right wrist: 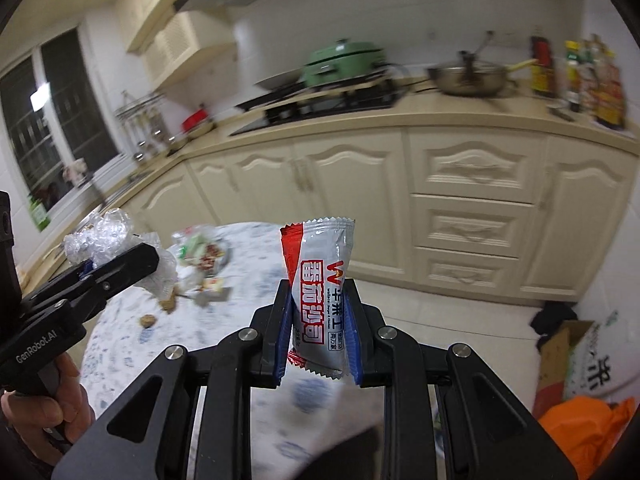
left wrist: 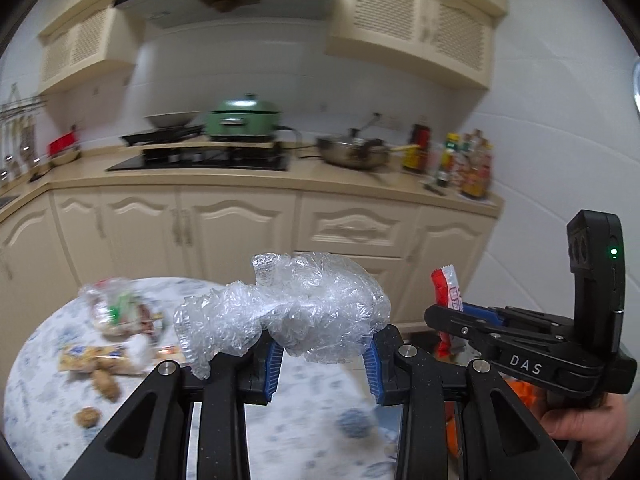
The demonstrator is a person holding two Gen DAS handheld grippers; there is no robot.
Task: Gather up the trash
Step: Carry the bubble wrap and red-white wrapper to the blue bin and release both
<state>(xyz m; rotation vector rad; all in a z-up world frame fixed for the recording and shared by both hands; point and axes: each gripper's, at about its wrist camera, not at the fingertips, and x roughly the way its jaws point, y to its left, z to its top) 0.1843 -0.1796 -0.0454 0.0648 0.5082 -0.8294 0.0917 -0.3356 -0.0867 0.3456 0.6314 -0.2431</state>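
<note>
While the left gripper (left wrist: pixel 320 354) pinches crumpled clear plastic wrap (left wrist: pixel 288 306) above the round floral table (left wrist: pixel 36 384), the right gripper's (right wrist: pixel 320 320) blue-padded fingers (right wrist: pixel 285 320) clamp an upright red-and-white sauce packet (right wrist: pixel 320 292) beside it.

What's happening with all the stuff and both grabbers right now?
left gripper: shut on the plastic wrap
plastic wrap: crumpled, held up
right gripper: shut on the sauce packet
sauce packet: upright, pinched
table: scraps still on it
green pot: lid on
orange bag: on floor
</note>
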